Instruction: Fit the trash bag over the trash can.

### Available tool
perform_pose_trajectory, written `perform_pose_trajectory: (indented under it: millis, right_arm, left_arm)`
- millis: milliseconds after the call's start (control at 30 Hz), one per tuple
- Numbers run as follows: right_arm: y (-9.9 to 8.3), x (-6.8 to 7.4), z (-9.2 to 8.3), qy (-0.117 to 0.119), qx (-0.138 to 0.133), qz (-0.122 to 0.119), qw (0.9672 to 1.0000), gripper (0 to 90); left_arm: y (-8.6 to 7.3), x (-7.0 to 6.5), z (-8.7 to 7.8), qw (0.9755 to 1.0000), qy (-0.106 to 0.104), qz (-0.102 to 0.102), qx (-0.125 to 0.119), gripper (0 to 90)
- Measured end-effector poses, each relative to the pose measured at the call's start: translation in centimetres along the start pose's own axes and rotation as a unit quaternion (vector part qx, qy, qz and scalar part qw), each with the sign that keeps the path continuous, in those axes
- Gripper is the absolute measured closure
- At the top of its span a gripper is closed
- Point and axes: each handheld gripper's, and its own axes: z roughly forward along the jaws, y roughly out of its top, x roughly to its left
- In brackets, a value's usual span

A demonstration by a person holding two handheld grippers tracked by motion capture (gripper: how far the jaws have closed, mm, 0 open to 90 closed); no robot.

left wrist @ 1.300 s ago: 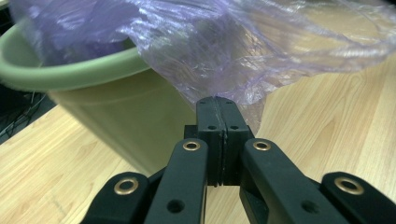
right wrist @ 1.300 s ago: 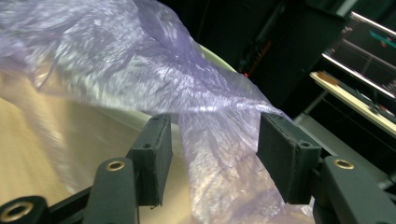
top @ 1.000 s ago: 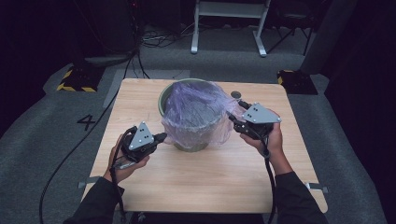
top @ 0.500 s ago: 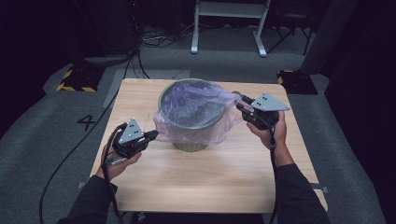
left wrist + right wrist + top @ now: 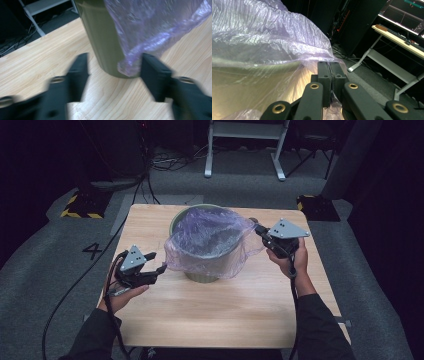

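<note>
Right gripper (image 5: 258,229) pinches the thin purple bag (image 5: 210,240) rim, draped over the green bin (image 5: 202,272). Left gripper (image 5: 113,72) gapes, bag's hem between its 2 jaws. Film's flimsy, slippery, tearable; grab bunched edge.

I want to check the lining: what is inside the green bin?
A purple plastic bag lines the green bin and hangs over its rim. The bag hides the bottom, so anything underneath cannot be seen.
</note>
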Motion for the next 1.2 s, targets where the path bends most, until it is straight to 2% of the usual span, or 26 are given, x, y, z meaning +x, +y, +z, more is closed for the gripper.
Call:
perform_pose_trajectory:
  millis: [67,167,300,433,533,600,667,700,833,933,1000,1033,1100,1200]
  right_arm:
    - [0.2,0.1,-0.1,0.001,-0.001,-0.004,1.0000,89.2]
    - [0.4,0.2,-0.3,0.001,-0.003,-0.007,1.0000,89.5]
    - [0.7,0.3,-0.4,0.000,-0.004,-0.010,0.9999,89.5]
    - [1.2,0.5,-0.4,0.001,-0.006,-0.014,0.9999,89.5]
    - [1.6,0.6,-0.4,0.001,-0.008,-0.019,0.9998,89.5]
    - [1.9,0.7,-0.3,0.002,-0.007,-0.021,0.9998,89.5]
    - [2.1,0.8,-0.3,0.003,-0.007,-0.023,0.9997,89.5]
    - [2.2,0.9,-0.2,0.003,-0.007,-0.022,0.9997,89.5]
    - [2.2,0.9,-0.1,0.005,-0.005,-0.023,0.9997,89.4]
    - [2.3,0.9,0.0,0.004,-0.003,-0.023,0.9997,89.4]
    - [2.5,0.8,0.1,0.003,-0.002,-0.024,0.9997,89.3]
    - [2.5,0.8,0.1,0.004,-0.002,-0.023,0.9997,89.2]
    - [2.7,0.8,0.2,0.003,0.000,-0.026,0.9997,89.1]
    - [2.9,0.8,0.4,0.003,0.002,-0.027,0.9996,89.0]
  left_arm:
    - [0.1,-0.3,-0.6,0.9999,-0.008,0.009,-0.010,23.3]
    - [0.4,-1.3,-1.6,0.9991,-0.011,0.035,-0.021,16.9]
    - [1.4,-2.5,-2.4,0.9976,-0.034,0.047,-0.039,15.7]
    - [2.7,-4.0,-2.4,0.9952,-0.053,0.063,-0.053,15.4]
    - [3.7,-5.3,-1.8,0.9932,-0.059,0.088,-0.051,15.5]
    - [4.2,-6.0,-1.4,0.9924,-0.050,0.103,-0.046,15.9]
    - [4.5,-6.1,-0.9,0.9919,-0.047,0.110,-0.041,20.5]
    - [4.7,-6.1,-0.7,0.9924,-0.034,0.112,-0.039,26.5]
    - [4.9,-5.1,-0.6,0.9941,-0.023,0.098,-0.042,45.7]
    - [5.1,-4.2,-0.9,0.9939,-0.021,0.095,-0.051,55.6]
    - [5.1,-3.9,-1.0,0.9936,-0.013,0.099,-0.053,58.7]
    - [5.0,-3.7,-1.1,0.9935,-0.018,0.099,-0.054,60.8]
    - [4.9,-3.4,-1.2,0.9937,-0.016,0.094,-0.058,62.3]
    - [4.9,-3.1,-1.5,0.9929,-0.013,0.100,-0.064,69.7]
